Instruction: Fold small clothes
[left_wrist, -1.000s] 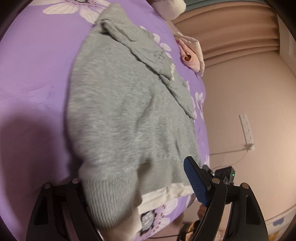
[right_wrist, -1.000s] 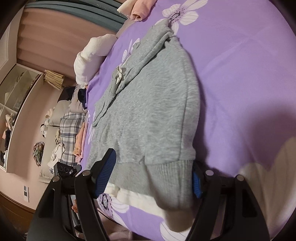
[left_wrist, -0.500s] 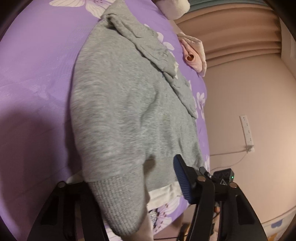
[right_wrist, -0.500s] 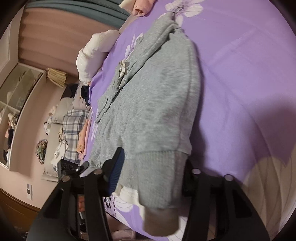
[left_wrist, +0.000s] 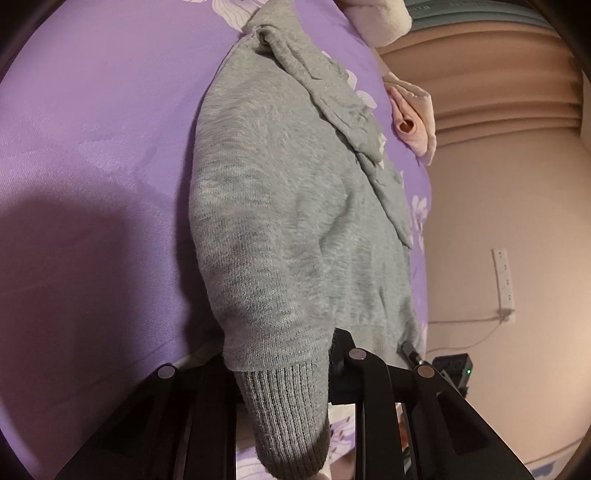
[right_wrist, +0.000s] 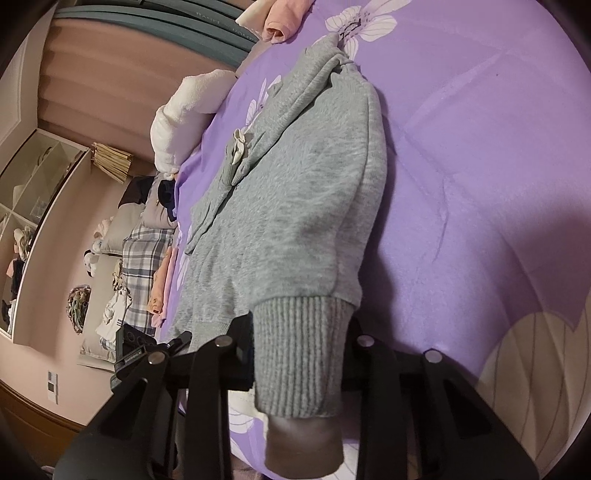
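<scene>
Lying flat on the purple flowered bed sheet (left_wrist: 92, 155) is a small grey sweater (left_wrist: 280, 206), with its sleeves folded in across the body and its ribbed hem end nearest both cameras. The left tongs (left_wrist: 284, 365) are closing on one ribbed cuff (left_wrist: 288, 410) at the near corner of the sweater, and the cuff is sitting between the black fingers and hanging down past them. The right tongs (right_wrist: 299, 347) are closing on the other ribbed cuff (right_wrist: 299, 354) at the opposite near corner, with the knit filling the gap between the fingers. A small cream bow (right_wrist: 241, 144) is showing on the sweater's folded part in the right wrist view. Beyond the sweater, a rolled pink garment (left_wrist: 410, 122) is resting near the bed's edge, and a white fluffy bundle (right_wrist: 184, 110) is lying beside the sheet.
</scene>
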